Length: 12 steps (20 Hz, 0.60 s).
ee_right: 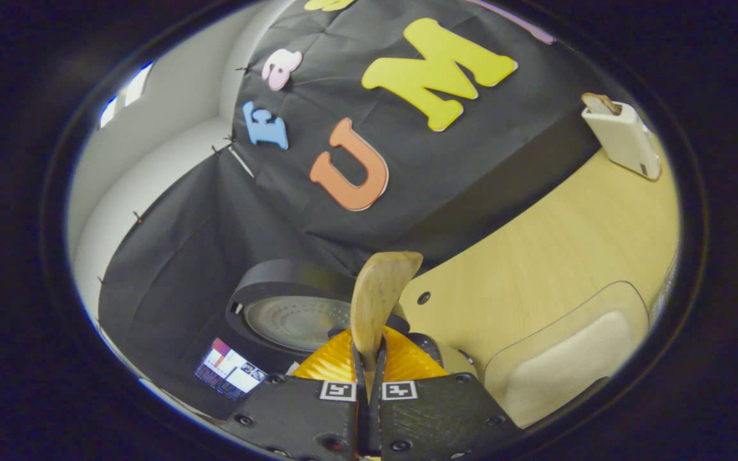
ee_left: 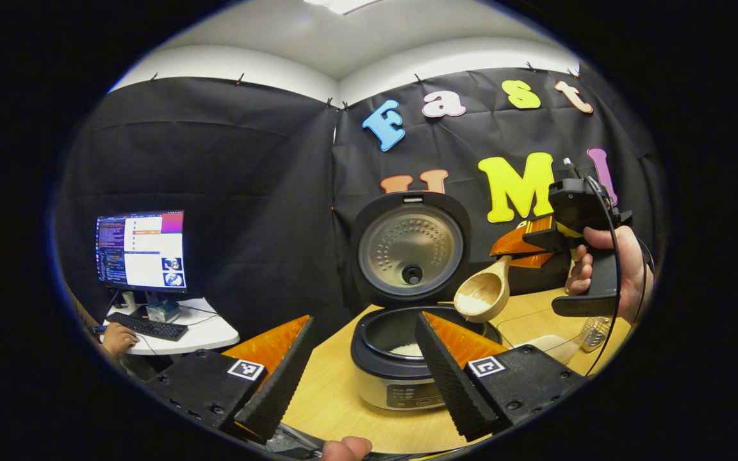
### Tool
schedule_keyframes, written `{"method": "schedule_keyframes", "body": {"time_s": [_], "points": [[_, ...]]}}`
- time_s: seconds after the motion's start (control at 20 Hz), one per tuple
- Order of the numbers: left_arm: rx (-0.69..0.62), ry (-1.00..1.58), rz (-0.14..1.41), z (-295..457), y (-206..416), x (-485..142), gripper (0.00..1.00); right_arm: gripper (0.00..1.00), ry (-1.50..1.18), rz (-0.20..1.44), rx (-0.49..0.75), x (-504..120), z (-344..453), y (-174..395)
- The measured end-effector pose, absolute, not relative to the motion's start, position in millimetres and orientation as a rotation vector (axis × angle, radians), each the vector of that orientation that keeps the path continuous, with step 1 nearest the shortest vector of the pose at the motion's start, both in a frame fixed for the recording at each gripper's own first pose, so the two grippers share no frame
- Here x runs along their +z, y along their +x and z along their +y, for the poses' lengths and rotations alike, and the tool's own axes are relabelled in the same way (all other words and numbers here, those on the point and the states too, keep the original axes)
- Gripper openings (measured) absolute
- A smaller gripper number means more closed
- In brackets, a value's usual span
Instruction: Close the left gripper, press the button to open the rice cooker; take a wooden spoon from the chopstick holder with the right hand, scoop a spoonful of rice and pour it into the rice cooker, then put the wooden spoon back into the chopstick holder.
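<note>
Most of it looks done: cooker lid up, right gripper fingers clamped on the spoon tipping rice in, left gripper fingers wide open and empty, so only the holder return's left.

A: What blocks the pot?
B: The spoon hangs over its right rim, clamped in the right tongs. The raised lid walls off the back.
A: And the front?
B: The left tongs stand spread before the cooker, bare tabletop between them.
</note>
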<state>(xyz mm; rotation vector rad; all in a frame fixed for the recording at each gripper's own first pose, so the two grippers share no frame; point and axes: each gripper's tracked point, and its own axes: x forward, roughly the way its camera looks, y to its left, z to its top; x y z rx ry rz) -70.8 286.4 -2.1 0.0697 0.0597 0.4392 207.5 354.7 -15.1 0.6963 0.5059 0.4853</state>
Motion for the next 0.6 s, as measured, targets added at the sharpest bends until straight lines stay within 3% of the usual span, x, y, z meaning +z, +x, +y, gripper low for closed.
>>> {"method": "schedule_keyframes", "body": {"time_s": [0.6], "points": [[0.457, 0.098, 0.060, 293, -77, -1, 0.99, 0.00, 0.270, 0.345, 0.518, -14, 412, 215]]}}
